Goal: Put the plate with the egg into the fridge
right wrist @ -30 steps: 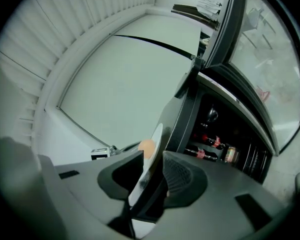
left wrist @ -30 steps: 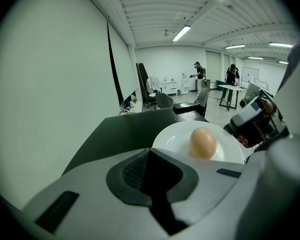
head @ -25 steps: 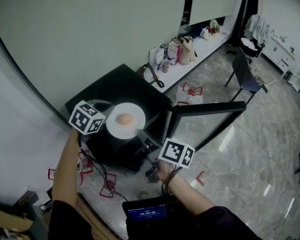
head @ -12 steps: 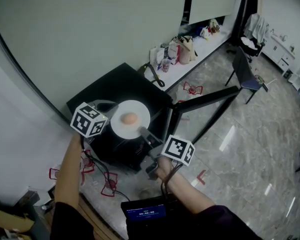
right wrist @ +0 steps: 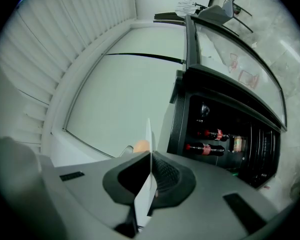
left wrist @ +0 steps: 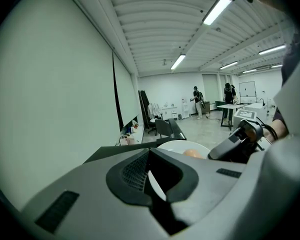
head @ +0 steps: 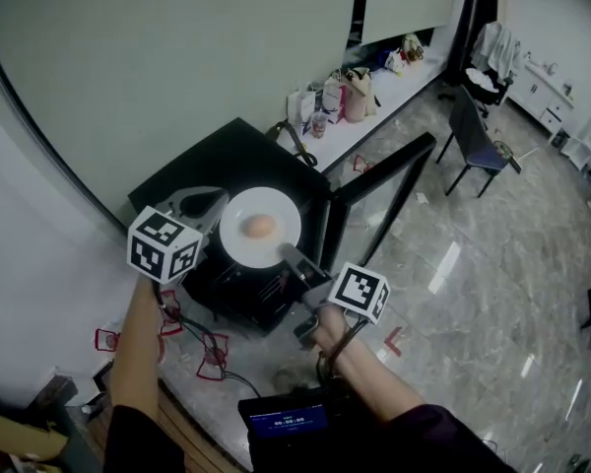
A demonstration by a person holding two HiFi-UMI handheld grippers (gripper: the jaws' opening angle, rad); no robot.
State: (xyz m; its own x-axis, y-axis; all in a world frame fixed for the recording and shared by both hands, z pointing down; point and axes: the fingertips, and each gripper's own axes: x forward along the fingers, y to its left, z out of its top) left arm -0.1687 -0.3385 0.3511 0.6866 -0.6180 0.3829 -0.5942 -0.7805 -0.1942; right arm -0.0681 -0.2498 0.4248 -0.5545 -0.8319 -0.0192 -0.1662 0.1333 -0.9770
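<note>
A white plate (head: 242, 247) carrying a brown egg (head: 261, 226) hangs level over the top of the black fridge (head: 227, 161). My left gripper (head: 215, 208) is shut on the plate's left rim. In the left gripper view the rim (left wrist: 176, 146) runs into the left gripper (left wrist: 151, 160), with the egg (left wrist: 192, 154) beyond. My right gripper (head: 291, 257) holds the near right rim, its jaws closing tight on it. The right gripper view shows the plate (right wrist: 149, 144) edge-on, pinched in the right gripper (right wrist: 150, 173). The fridge door (head: 374, 180) stands open.
Bottles (right wrist: 206, 148) lie on a shelf inside the fridge. Bags (head: 345, 95) crowd a white ledge behind it, and a chair (head: 476, 136) stands on the marble floor at right. Cables and red tape marks (head: 202, 353) lie beside the fridge. A small screen (head: 290, 420) sits below.
The plate and both grippers have drifted a little to the far right over the fridge top. The open door now shows more edge-on.
</note>
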